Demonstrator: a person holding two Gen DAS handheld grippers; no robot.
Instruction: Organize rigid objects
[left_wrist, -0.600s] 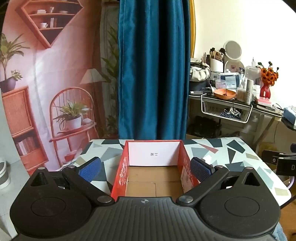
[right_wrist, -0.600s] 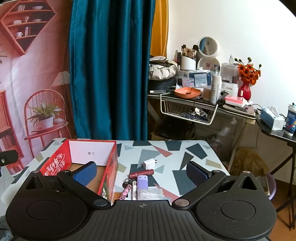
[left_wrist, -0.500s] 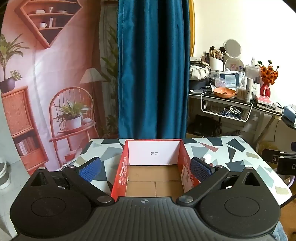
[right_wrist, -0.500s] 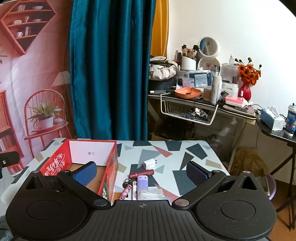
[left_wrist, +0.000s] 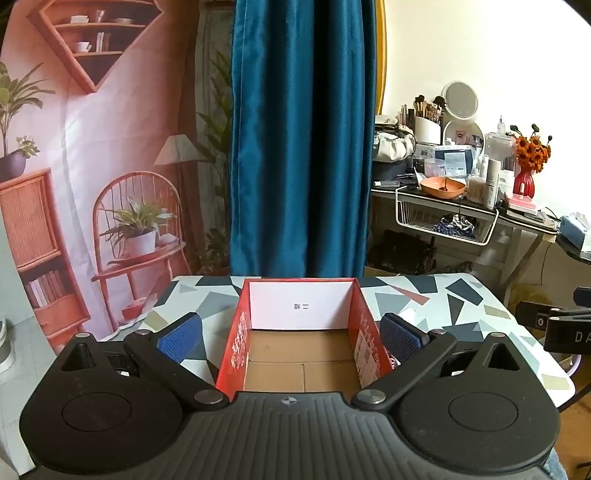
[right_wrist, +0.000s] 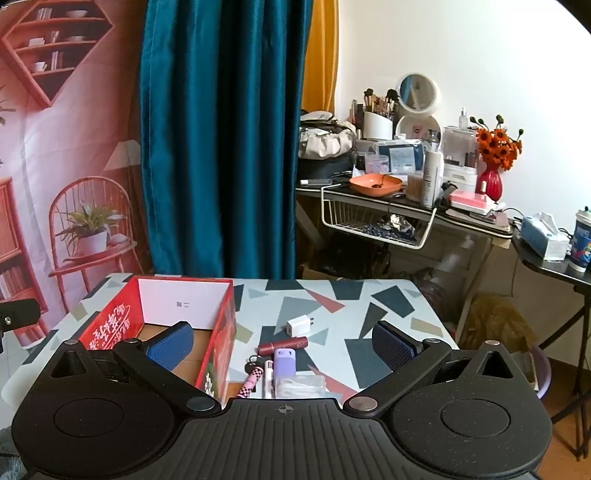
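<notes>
- Nothing is seen stowed in the red box (left_wrist: 301, 354); its cardboard floor lies bare.
- Left on the bench (right_wrist: 391, 325), right of the box: white charger (right_wrist: 298, 326), lipstick (right_wrist: 282, 344), purple case (right_wrist: 284, 363), pink pen (right_wrist: 251, 382).
- Both the left gripper (left_wrist: 291, 338) and the right gripper (right_wrist: 282, 345) are spread wide, fingers grasping nothing.

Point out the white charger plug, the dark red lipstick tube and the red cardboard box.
White charger plug (right_wrist: 297, 326), right wrist view, front face.
Dark red lipstick tube (right_wrist: 282, 345), right wrist view, mid-barrel.
Red cardboard box (right_wrist: 107, 325), right wrist view, printed outer wall.

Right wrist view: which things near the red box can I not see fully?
- Clear plastic case: near part cut off by the right tool body.
- Pink patterned pen: lower end hidden the same way.
- Red box floor: partly covered by the tool's blue pad.
- Print on the box's white panel: too small to read.
</notes>
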